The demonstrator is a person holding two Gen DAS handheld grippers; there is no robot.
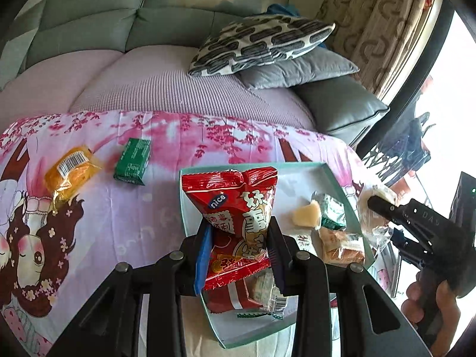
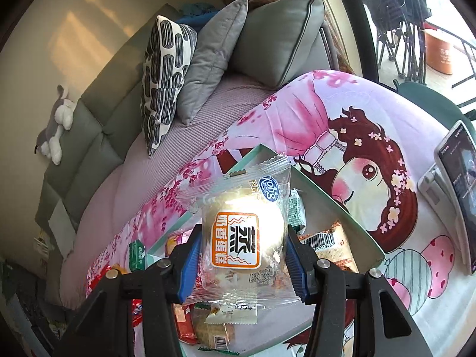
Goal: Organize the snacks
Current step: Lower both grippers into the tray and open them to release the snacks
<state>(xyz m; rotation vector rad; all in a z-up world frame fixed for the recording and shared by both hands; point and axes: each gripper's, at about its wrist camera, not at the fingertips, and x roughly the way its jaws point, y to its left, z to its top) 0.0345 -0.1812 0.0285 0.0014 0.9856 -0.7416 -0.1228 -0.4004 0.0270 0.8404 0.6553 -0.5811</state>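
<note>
Two grippers hold snacks above a pale green tray (image 1: pixel 333 175) that lies on a pink cartoon cloth (image 1: pixel 98 223). Left gripper (image 1: pixel 238 232) is clamped on a red snack bag (image 1: pixel 238 202), over the tray. Right gripper (image 2: pixel 242 255) is clamped on a clear cake packet (image 2: pixel 241 238), also over the tray. Smaller, an orange packet (image 1: pixel 71 172) and a green box (image 1: pixel 134 160) lie on the cloth, outside the tray.

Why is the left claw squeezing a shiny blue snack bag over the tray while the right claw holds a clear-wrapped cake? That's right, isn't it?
Nearly. The shiny crinkly snack bag in the left claw is red, not blue; only the claw's pads are blue, as the left wrist view shows. It is over the pale teal-rimmed tray, and the right claw does hold a round cake in a clear wrapper.
</note>
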